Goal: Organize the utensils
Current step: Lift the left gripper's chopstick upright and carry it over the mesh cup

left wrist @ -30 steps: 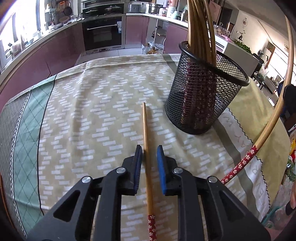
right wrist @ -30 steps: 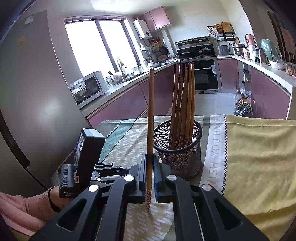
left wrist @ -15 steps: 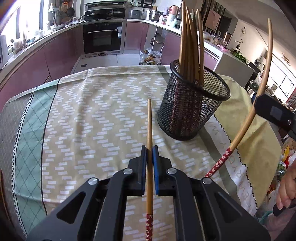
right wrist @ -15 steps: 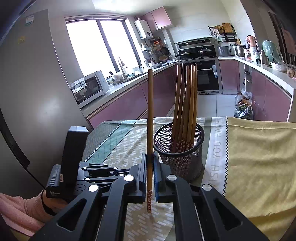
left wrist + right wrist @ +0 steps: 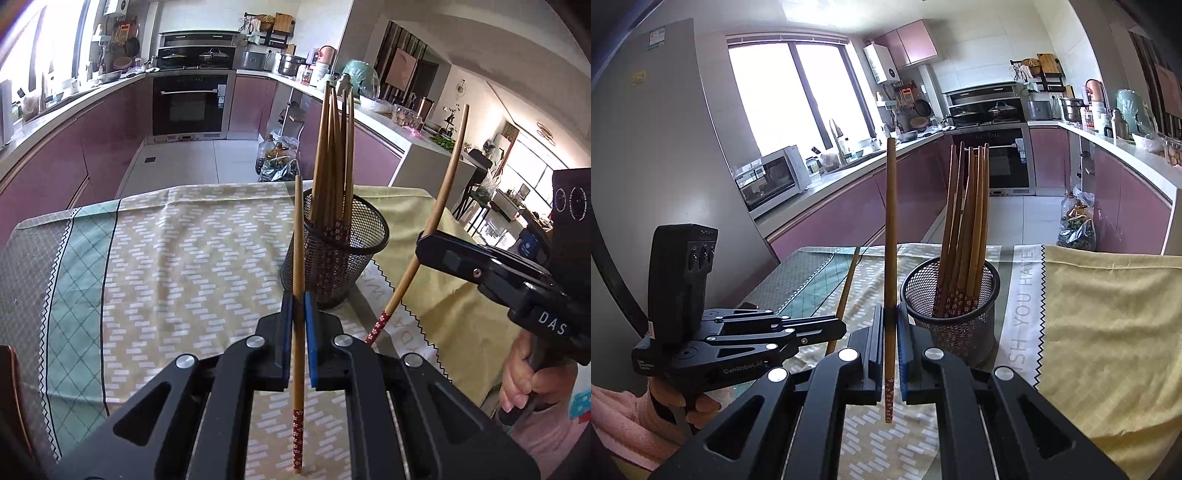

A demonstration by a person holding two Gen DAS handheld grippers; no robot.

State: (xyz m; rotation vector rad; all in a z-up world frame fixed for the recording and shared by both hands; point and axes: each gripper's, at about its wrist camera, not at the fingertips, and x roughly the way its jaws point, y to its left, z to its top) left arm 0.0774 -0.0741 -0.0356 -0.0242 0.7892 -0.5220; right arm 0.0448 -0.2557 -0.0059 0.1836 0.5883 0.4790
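Note:
A black mesh cup [image 5: 334,254] stands on the table and holds several wooden chopsticks with red flowered ends; it also shows in the right wrist view [image 5: 955,314]. My left gripper [image 5: 299,314] is shut on a chopstick [image 5: 298,236], held upright above the cloth, just left of the cup. My right gripper [image 5: 891,325] is shut on another chopstick [image 5: 891,221], also upright, left of the cup. In the left wrist view the right gripper [image 5: 436,243] holds its chopstick [image 5: 443,195] right of the cup. The left gripper [image 5: 827,328] also shows in the right wrist view.
A patterned tablecloth [image 5: 166,258] covers the table, with a yellow cloth [image 5: 1108,332] to the right. Beyond the far table edge lie the kitchen floor, pink cabinets and an oven [image 5: 192,103].
My left gripper closed on the chopstick that lay on the cloth and lifted it upright. The right gripper kept its chopstick and moved closer to the cup.

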